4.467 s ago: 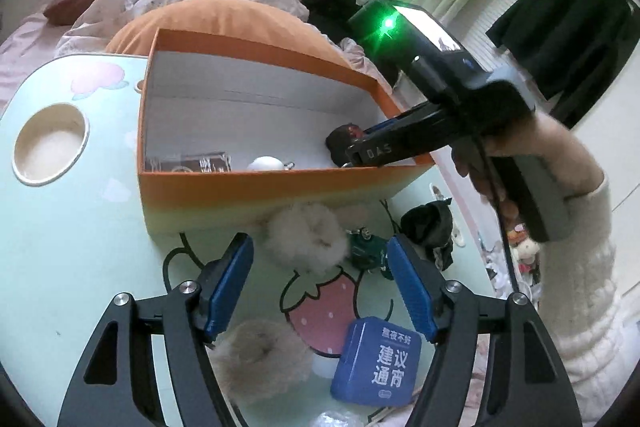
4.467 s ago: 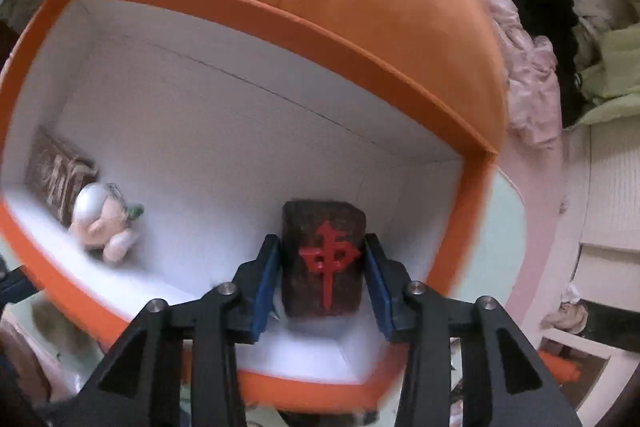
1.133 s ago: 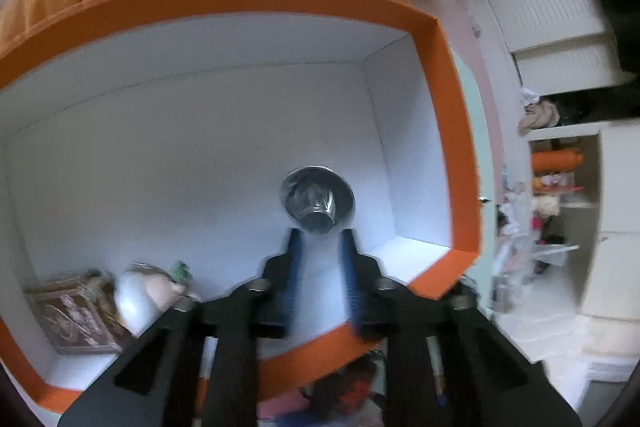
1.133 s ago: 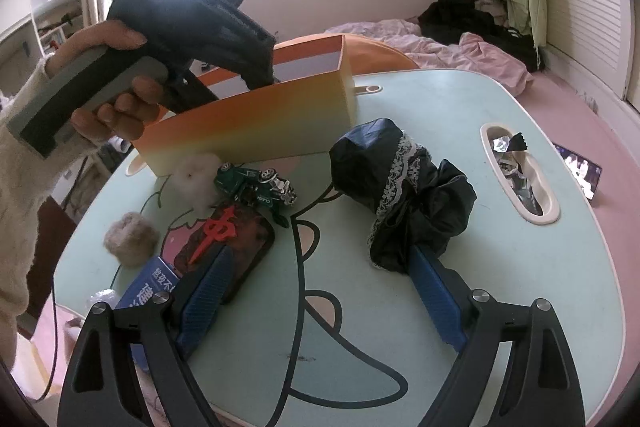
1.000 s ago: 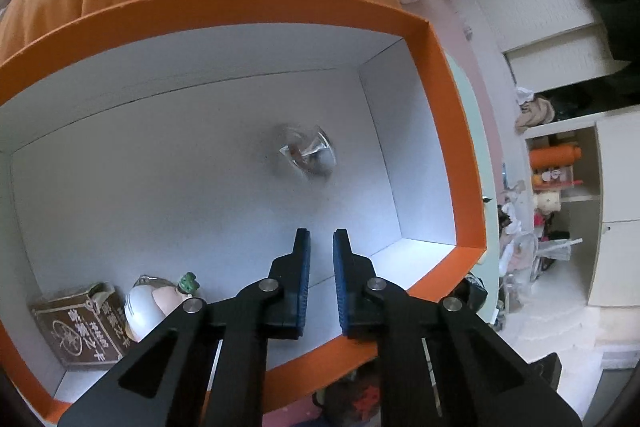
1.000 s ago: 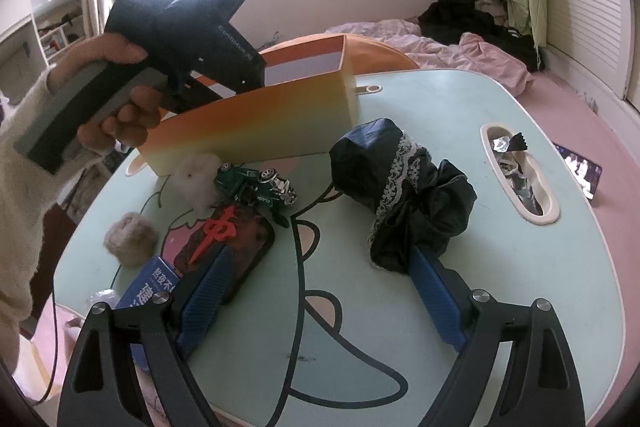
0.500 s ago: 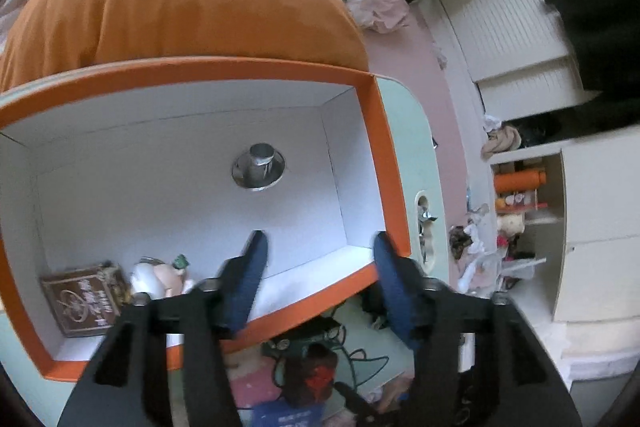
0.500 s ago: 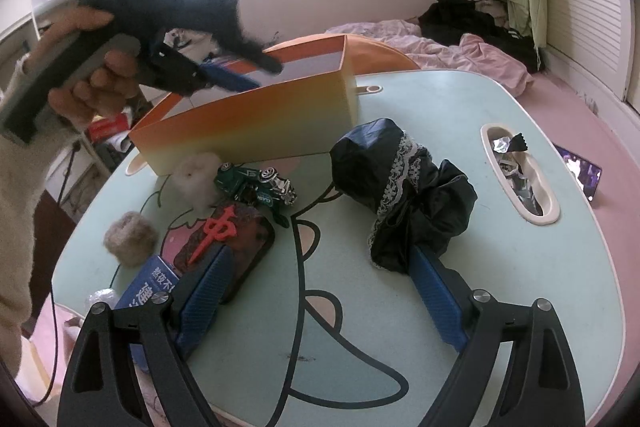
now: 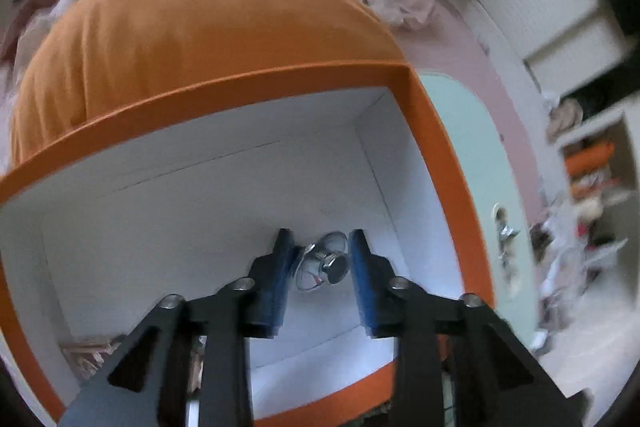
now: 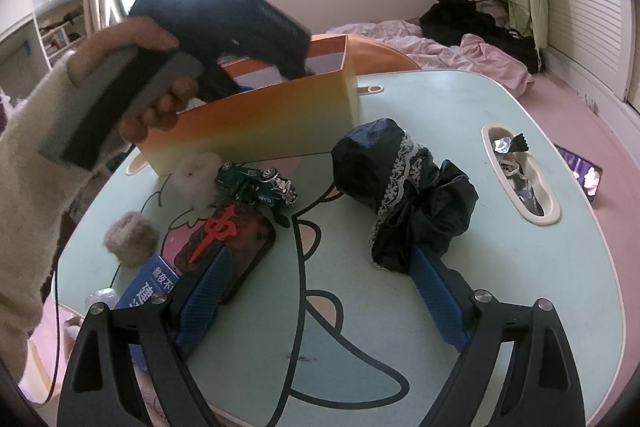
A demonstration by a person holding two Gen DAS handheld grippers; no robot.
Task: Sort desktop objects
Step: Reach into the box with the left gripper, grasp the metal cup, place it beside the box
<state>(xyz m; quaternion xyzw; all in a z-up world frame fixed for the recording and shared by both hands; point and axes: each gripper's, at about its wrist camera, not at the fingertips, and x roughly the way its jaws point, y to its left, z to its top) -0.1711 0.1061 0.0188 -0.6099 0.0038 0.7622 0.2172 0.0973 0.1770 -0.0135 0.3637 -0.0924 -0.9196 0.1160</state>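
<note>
My left gripper [image 9: 320,247] reaches down into the orange box [image 9: 432,131]; its fingers stand a little apart on either side of a small shiny metal piece [image 9: 326,263] on the white box floor, and I cannot tell whether they touch it. The right wrist view shows this gripper over the box [image 10: 280,119]. My right gripper [image 10: 316,267] is open and empty, low over the table between a dark tile with a red character [image 10: 228,231] and a crumpled black lace cloth [image 10: 404,187].
A green toy car [image 10: 256,183], a white fluff ball [image 10: 198,171], a brown fluff ball [image 10: 130,237] and a blue card box [image 10: 148,287] lie left of the right gripper. A recessed slot [image 10: 520,175] holds wrappers. A brown tile [image 9: 92,355] lies in the box.
The left gripper let the metal piece drop in the box, opened and rose, and has now come back down with its fingers narrower around the piece. The right gripper has stayed still.
</note>
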